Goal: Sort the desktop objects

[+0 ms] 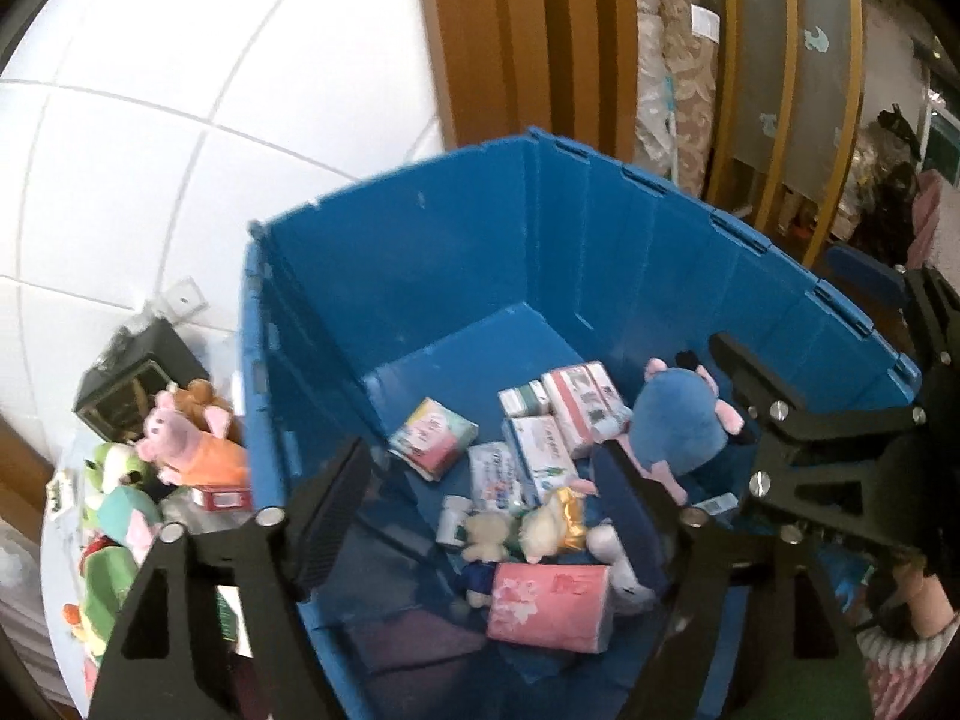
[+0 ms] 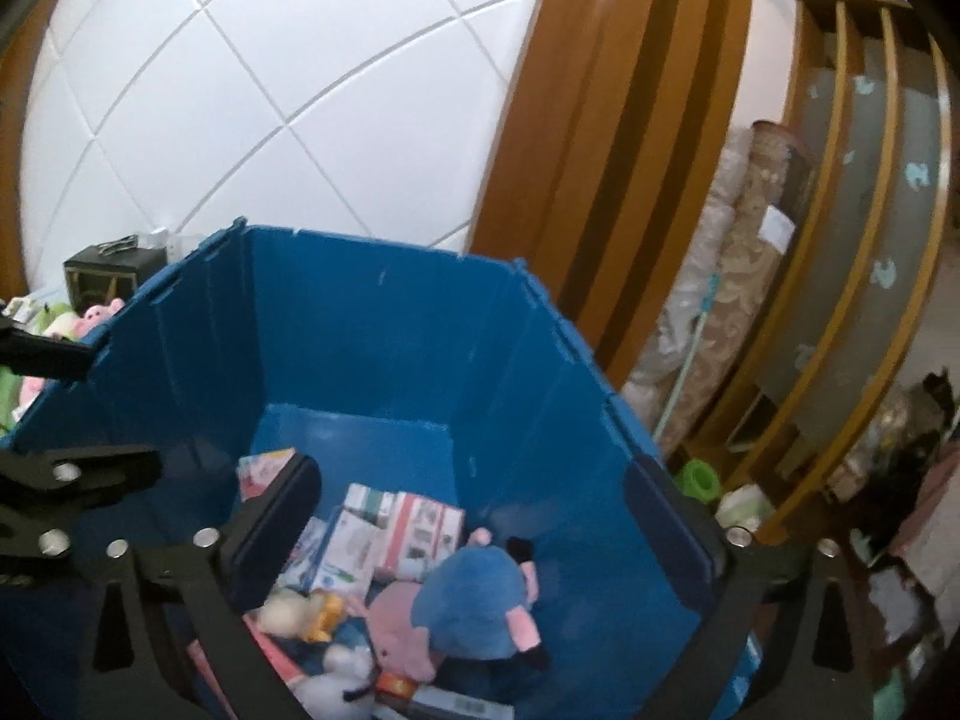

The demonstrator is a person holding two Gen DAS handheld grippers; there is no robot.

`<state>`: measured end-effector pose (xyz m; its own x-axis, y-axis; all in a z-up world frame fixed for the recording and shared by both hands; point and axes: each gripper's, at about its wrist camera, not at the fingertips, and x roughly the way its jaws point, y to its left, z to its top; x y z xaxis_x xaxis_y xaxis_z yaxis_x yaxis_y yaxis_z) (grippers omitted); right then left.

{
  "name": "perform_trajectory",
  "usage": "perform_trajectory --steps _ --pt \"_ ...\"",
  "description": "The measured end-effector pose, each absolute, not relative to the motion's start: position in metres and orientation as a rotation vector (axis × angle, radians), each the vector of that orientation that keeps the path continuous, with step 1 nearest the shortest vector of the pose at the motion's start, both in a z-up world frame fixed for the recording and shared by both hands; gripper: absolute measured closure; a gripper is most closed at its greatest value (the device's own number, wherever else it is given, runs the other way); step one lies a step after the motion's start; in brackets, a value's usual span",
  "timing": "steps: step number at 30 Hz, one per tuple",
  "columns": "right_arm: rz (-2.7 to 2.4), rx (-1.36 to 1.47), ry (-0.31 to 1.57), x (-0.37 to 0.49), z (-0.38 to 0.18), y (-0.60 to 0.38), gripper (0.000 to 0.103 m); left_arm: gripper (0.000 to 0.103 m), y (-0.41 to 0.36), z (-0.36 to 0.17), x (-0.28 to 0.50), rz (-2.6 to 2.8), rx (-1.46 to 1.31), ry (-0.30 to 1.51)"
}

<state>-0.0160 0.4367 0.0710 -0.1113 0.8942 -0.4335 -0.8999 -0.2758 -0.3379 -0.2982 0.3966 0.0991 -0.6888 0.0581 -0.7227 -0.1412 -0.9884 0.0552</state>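
Observation:
A deep blue plastic crate [image 1: 456, 252] [image 2: 372, 324] holds small boxes [image 1: 540, 450] [image 2: 396, 528], a pink tissue pack [image 1: 549, 606], small pale plush toys [image 1: 540, 531] [image 2: 300, 609] and a blue plush with pink ears [image 1: 681, 420] [image 2: 474, 600]. My left gripper [image 1: 480, 498] hangs open and empty over the crate's near left part. My right gripper [image 2: 474, 516] hangs open and empty above the blue plush; it also shows in the left wrist view [image 1: 780, 396]. Outside the crate's left wall lie a pink pig plush [image 1: 186, 444] [image 2: 96, 315] and green plush toys [image 1: 114, 468].
A dark box [image 1: 132, 384] [image 2: 111, 279] stands behind the plush toys on the pale table [image 1: 60, 540]. White tiled wall [image 1: 180, 120] and wooden frame [image 1: 528, 42] rise behind. Rolled fabrics [image 2: 732, 312] and a green cup [image 2: 699, 477] stand right of the crate.

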Motion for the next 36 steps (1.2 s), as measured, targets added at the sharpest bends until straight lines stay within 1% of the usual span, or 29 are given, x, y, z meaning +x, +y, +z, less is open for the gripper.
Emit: perform_trajectory --steps 3,10,18,21,25,27,33,36 --pt "1.716 -0.645 -0.007 -0.015 0.071 0.434 0.000 0.025 0.390 0.103 -0.291 2.817 -1.153 0.132" --pt "1.754 -0.642 0.023 -0.010 0.071 0.437 0.000 0.025 0.371 0.106 -0.277 2.900 -1.093 0.019" --pt "1.729 -0.707 -0.061 -0.023 0.064 0.432 0.000 0.025 0.364 0.106 -0.262 2.964 -1.044 0.056" --pt "1.716 -0.708 -0.084 -0.025 0.063 0.430 0.000 0.025 0.363 0.106 -0.254 3.023 -1.001 0.110" --pt "1.724 -0.710 -0.071 -0.024 0.063 0.431 0.000 0.024 0.356 0.114 -0.241 3.071 -0.915 0.116" --pt "1.721 -0.711 -0.066 -0.024 0.064 0.430 0.000 0.022 0.351 0.117 -0.236 3.082 -0.874 0.093" --pt "1.813 -0.695 0.025 -0.030 0.067 0.409 0.000 0.020 0.332 0.123 -0.225 3.103 -0.783 0.025" --pt "1.810 -0.695 0.051 -0.036 0.070 0.397 0.000 0.014 0.324 0.123 -0.226 3.079 -0.782 -0.001"
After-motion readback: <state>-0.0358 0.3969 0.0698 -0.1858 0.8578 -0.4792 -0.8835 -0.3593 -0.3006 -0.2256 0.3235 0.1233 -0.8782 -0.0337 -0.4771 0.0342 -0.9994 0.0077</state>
